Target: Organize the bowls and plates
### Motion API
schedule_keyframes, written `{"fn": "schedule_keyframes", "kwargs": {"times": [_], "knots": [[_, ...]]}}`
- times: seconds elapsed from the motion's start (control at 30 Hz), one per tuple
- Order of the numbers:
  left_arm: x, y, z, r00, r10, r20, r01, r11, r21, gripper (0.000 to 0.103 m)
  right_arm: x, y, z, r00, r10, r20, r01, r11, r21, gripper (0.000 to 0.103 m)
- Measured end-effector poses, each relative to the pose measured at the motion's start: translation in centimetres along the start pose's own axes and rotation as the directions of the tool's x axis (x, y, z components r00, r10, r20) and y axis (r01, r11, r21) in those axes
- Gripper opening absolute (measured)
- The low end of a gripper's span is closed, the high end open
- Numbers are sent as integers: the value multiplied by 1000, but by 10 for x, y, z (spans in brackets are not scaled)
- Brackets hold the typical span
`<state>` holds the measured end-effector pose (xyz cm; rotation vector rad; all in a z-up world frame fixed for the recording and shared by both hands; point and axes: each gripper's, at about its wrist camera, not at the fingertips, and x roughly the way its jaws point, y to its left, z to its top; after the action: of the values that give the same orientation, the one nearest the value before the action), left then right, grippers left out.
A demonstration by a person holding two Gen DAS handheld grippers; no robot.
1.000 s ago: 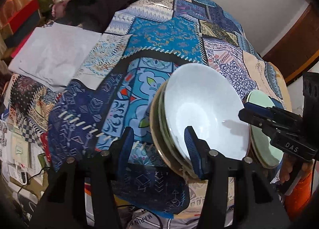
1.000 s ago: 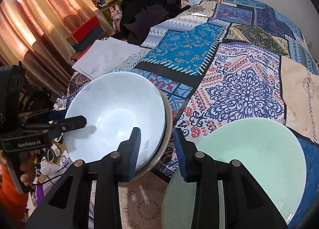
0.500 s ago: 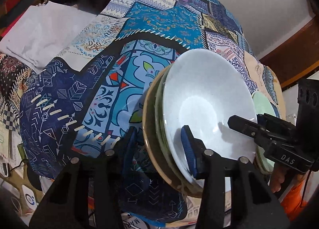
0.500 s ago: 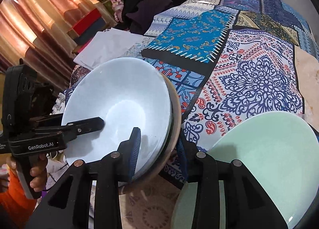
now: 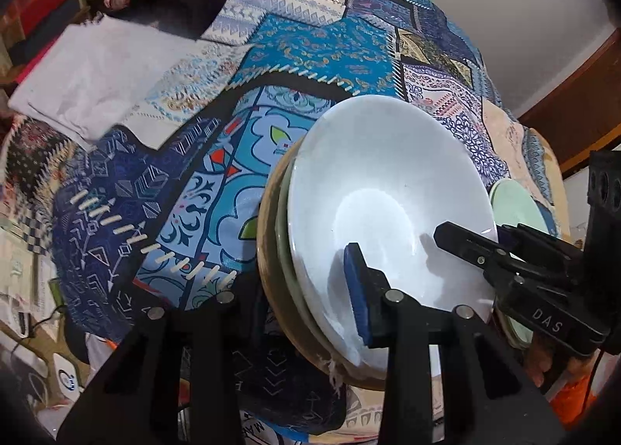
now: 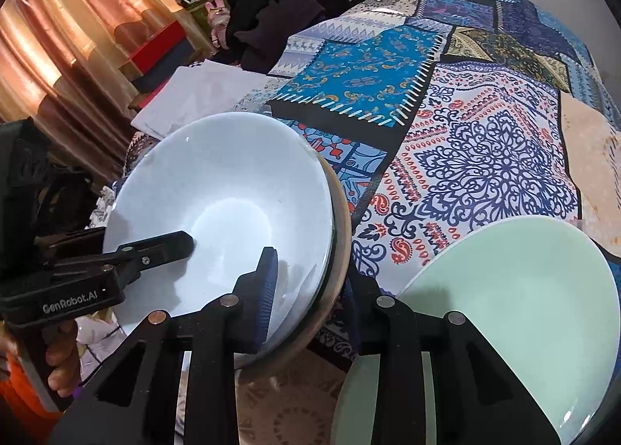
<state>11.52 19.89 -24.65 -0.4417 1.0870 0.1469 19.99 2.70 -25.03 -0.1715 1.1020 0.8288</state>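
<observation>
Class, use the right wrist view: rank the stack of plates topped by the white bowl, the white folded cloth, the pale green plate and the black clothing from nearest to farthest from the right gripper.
From the right gripper:
1. Stack of plates, its rim between the jaws, left.
2. Pale green plate, just right.
3. White folded cloth, farther back, left.
4. Black clothing, at the far edge.

Probably a home: patchwork bedspread (image 6: 485, 103), curtains (image 6: 77, 37)
</observation>
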Motion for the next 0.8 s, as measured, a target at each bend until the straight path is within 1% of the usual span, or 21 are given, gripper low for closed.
{"fn": "schedule_keyframes", "kwargs": {"times": [0.13, 0.23, 0.4, 0.8], "knots": [[-4, -7, 1, 1000, 22, 15, -23, 1000, 8, 36, -4, -4, 1, 1000, 10, 3, -10, 1000, 29, 28], [-9, -10, 3, 1000, 19, 23, -19, 1000, 5, 36, -12, -3, 2, 1000, -2, 26, 2, 999, 32, 28], [-24, -22, 8, 998, 16, 58, -18, 999, 27, 36, -29, -6, 6, 998, 2, 65, -5, 999, 49, 28], [-57, -65, 22, 990, -28, 137, 14, 995, 98, 36, -85, -19, 12, 982, -33, 186, 19, 997, 75, 28]]}}
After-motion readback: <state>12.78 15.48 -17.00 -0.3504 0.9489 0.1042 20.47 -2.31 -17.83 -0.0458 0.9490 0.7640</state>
